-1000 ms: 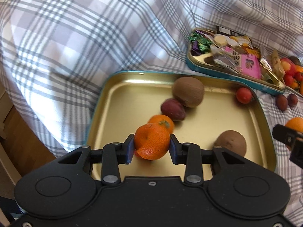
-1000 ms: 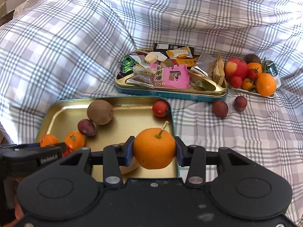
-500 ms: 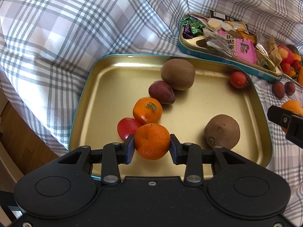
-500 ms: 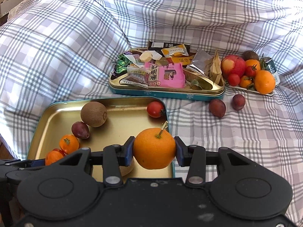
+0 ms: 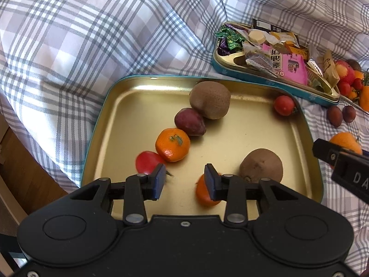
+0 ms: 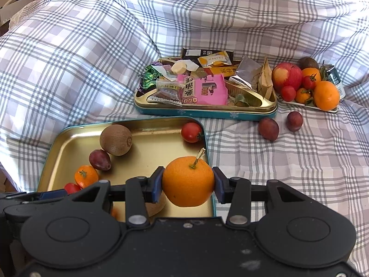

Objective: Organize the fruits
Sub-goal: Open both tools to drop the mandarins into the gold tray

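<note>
A gold tin tray [image 5: 129,115] lies on the plaid bedding and holds two kiwis [image 5: 210,99], a plum [image 5: 189,121], a tangerine [image 5: 173,144] and tomatoes [image 5: 284,105]. My left gripper [image 5: 184,180] is open above the tray's near edge. A second tangerine [image 5: 204,196] lies in the tray under its right finger. My right gripper [image 6: 188,182] is shut on a stemmed orange [image 6: 188,181], held over the tray's [image 6: 69,138] right front corner.
A second tin [image 6: 207,113] full of snack packets sits behind the tray. A small white plate [image 6: 306,105] at the right carries an apple, tomatoes and oranges. Two plums [image 6: 268,129] lie loose on the bedding between them. A wooden floor shows at the left.
My left gripper opened and let go of the tangerine, which now lies in the tray near its right finger. My right gripper still holds the orange, nearly unmoved.
</note>
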A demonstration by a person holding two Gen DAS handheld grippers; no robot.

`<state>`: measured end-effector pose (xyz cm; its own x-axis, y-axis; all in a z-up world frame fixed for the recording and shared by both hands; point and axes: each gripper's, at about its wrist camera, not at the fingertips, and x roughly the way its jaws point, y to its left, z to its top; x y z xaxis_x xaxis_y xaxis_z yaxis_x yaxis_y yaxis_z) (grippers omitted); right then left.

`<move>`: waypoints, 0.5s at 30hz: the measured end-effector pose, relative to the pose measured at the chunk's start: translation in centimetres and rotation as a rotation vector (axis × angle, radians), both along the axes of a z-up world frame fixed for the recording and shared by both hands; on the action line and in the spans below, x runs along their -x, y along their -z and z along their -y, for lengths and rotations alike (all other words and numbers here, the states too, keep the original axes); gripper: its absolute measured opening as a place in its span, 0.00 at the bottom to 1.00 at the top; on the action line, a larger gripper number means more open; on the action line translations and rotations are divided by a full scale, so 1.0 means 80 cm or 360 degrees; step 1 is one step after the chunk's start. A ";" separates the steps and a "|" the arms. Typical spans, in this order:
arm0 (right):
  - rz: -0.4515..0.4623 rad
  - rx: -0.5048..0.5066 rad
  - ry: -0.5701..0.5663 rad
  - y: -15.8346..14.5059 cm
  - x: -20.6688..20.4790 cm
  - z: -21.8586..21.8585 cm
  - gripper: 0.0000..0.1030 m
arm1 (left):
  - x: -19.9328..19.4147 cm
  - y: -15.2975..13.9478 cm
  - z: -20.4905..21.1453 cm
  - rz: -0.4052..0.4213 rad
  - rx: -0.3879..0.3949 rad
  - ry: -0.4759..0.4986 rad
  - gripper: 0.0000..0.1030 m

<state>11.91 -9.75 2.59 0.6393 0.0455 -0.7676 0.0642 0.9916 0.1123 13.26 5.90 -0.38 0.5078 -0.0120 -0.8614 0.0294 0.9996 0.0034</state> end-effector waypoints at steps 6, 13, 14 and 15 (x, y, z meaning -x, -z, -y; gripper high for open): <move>0.0040 -0.0021 0.0011 -0.006 0.004 0.003 0.46 | 0.003 0.003 0.007 -0.0011 -0.0027 0.0013 0.44; 0.0020 -0.0023 0.0050 -0.005 0.014 0.010 0.46 | 0.007 0.003 0.008 -0.0013 -0.0049 0.0002 0.44; 0.0013 -0.0024 0.0056 -0.004 0.016 0.011 0.46 | 0.008 0.003 0.009 -0.0012 -0.0052 0.0001 0.44; 0.0009 -0.0024 0.0059 -0.003 0.018 0.012 0.46 | 0.010 0.002 0.009 -0.0011 -0.0054 0.0001 0.44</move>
<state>10.51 -10.68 2.84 0.6453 0.0333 -0.7632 0.1000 0.9868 0.1276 12.49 5.17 -0.56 0.5017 0.0171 -0.8649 0.0302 0.9988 0.0372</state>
